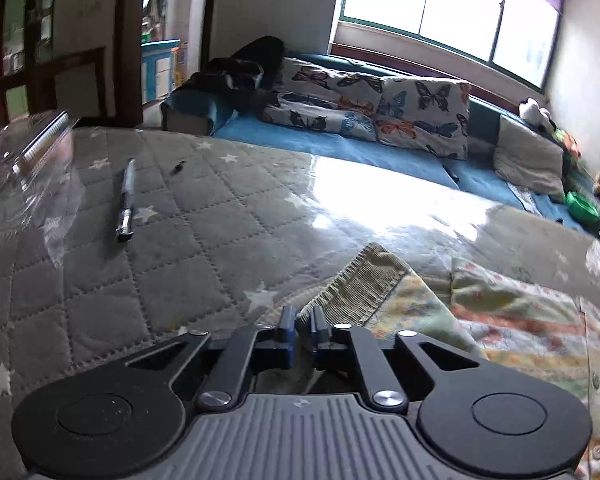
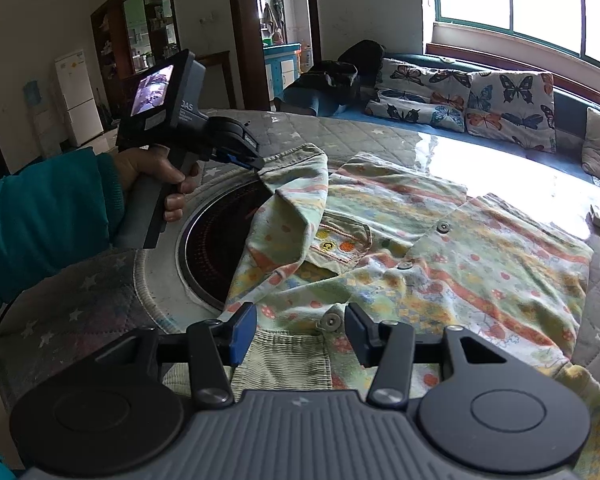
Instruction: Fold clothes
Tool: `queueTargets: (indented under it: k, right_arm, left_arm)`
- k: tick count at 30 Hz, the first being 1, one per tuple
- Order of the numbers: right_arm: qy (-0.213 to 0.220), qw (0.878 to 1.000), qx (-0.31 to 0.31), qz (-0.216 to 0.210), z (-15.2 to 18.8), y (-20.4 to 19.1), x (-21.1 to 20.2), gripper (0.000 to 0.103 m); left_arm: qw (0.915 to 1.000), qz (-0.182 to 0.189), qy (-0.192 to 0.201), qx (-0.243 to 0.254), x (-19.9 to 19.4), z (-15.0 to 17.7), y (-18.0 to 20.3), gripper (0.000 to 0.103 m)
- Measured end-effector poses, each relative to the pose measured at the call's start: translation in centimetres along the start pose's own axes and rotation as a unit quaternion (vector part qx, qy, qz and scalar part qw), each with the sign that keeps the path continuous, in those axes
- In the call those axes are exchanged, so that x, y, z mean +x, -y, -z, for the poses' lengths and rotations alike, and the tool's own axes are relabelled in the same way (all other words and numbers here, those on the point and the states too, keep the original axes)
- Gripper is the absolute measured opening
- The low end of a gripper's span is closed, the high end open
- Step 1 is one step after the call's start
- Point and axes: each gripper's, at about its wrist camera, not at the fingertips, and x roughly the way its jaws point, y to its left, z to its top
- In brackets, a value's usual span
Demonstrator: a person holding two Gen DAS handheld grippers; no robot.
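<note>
Left gripper [image 1: 303, 330] pinches the pastel striped shirt's [image 2: 440, 248] ribbed cuff [image 1: 360, 280]; right gripper [image 2: 300, 334] seemingly gapes above it.

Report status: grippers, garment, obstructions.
Left gripper shut on ribbed sleeve cuff. Right gripper open over pastel patterned shirt. Black pen lies clear.

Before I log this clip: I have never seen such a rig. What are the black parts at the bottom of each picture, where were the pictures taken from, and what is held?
No robot here: a person holds a gripper in each hand, each with a camera looking along its fingers. The left camera shows the left gripper shut on a sleeve cuff of the shirt. The right camera shows the right gripper open over the shirt's near edge, gripping nothing, and also the left one, held by a hand. The shirt lies on a quilted table, partly over a round black hob. A pen lies aside.
</note>
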Motion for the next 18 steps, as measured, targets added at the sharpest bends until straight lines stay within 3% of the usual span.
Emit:
queueTargets:
  k: [9, 18]
  right_arm:
    - [0.006, 0.999, -0.030, -0.018, -0.5, -2.1, -0.1, 0.050]
    - [-0.013, 0.996, -0.082, -0.036, -0.2, -5.9, 1.8, 0.050]
  left_arm:
    - [0.9961, -0.039, 0.066, -0.043, -7.3, -0.3, -5.2, 0.005]
    - [0.9916, -0.073, 0.073, -0.078, -12.1, 1.9, -12.1, 0.005]
